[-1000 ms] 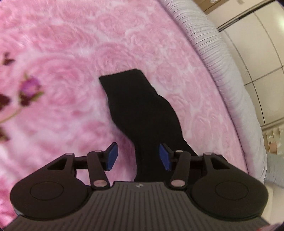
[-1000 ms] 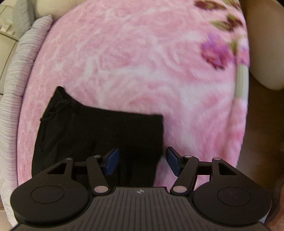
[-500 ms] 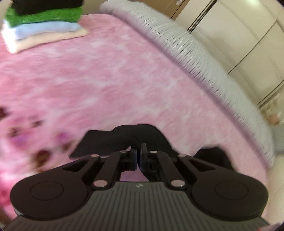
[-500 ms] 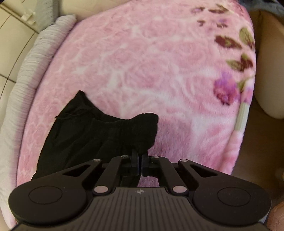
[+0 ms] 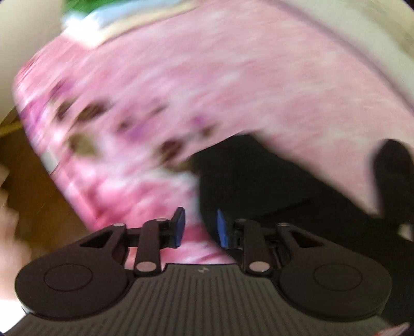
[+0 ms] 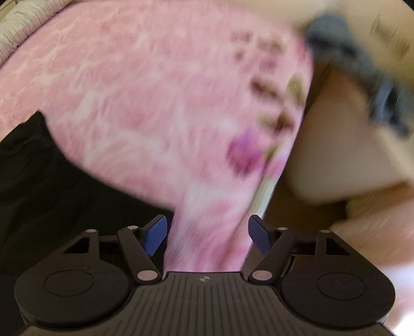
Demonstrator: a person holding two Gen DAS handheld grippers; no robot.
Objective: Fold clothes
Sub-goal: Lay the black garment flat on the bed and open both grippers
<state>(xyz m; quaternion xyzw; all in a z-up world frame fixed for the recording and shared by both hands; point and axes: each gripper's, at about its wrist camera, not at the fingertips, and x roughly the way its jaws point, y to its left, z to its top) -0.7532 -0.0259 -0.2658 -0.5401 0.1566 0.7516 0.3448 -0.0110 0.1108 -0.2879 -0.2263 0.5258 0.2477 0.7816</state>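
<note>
Black garment (image 5: 271, 186): dark, soft cloth lying on the pink blanket (image 5: 207, 77), filling the lower right of the left wrist view and the lower left of the right wrist view (image 6: 38, 186); both views are blurred, so its folds and outline cannot be read with certainty. Left gripper (image 5: 200, 230): jaws have just been opening and stand part-way apart, released, over the garment's edge where cloth meets blanket; nothing is pinched between the blue pads (image 5: 179, 227). Right gripper (image 6: 207, 232): jaws have just been opening, now wide, released, with only blanket between them and the garment just beside its left pad (image 6: 155, 234). Step in hand, as judged: a fold has been laid and let go. Next move probably calls for finding the next edge or corner of the cloth and pinching it cleanly without catching the plush blanket. Surface: bed with rose-patterned pink blanket, dark floral border (image 6: 271, 103) along its edge. Stack of folded clothes (image 5: 108, 23), green, pale blue and cream, at upper left of the left view. Room: brown floor (image 5: 38, 201) at lower left; grey cloth (image 6: 362, 72) on a pale surface, upper right of the right view.
</note>
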